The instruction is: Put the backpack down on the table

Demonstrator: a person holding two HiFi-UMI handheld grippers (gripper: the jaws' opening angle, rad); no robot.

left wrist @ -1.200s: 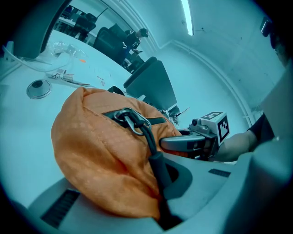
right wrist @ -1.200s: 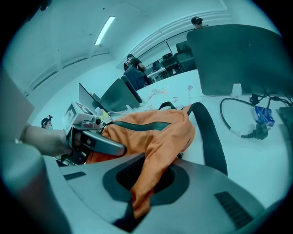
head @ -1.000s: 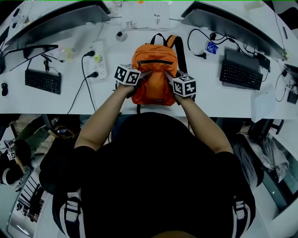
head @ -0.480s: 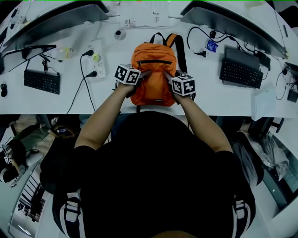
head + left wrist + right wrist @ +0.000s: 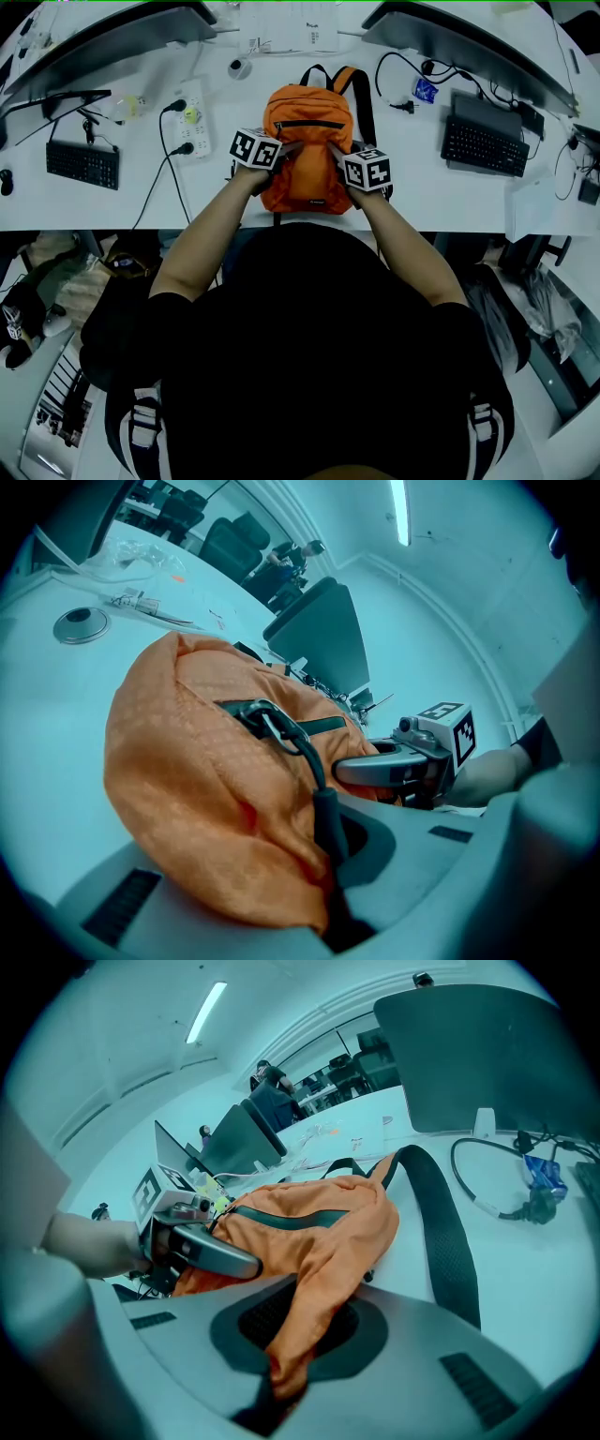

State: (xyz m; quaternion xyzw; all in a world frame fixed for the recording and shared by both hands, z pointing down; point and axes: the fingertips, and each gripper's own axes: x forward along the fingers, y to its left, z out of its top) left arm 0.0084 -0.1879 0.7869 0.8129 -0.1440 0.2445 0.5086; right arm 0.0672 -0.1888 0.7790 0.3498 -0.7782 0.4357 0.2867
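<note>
The white worktop [image 5: 469,202] carries the orange backpack [image 5: 309,155], which is seated on it near the front edge, between the left keyboard [image 5: 82,164] and the right keyboard [image 5: 483,145] and well apart from both, with its black shoulder straps [image 5: 364,103] laid out behind it. The backpack is judged to be light and largely empty, since its thin shell sags and folds under its own weight. It is to be treated as soft and without stiffness, not fragile, and probably somewhat slippery where the weave is smooth. Hold is best taken on a gathered fold of the shell at each side, or on the straps, since a flat panel offers nothing to pinch. The left gripper [image 5: 284,150] and the right gripper [image 5: 335,156] are applied in that manner: the jaws of each are closed tight on a pinch of orange fabric, one at either flank. The head view gives the layout of the worktop and the symmetry of the two holds, but the jaws are masked there by the grippers' own bodies. Only the left gripper view shows a black zip cord running from its metal ring [image 5: 272,726] down into the jaws alongside the fold. Only the right gripper view shows the fabric bunched in its jaws, one strap lying flat on the worktop, and a cable [image 5: 532,1209] beyond it
</note>
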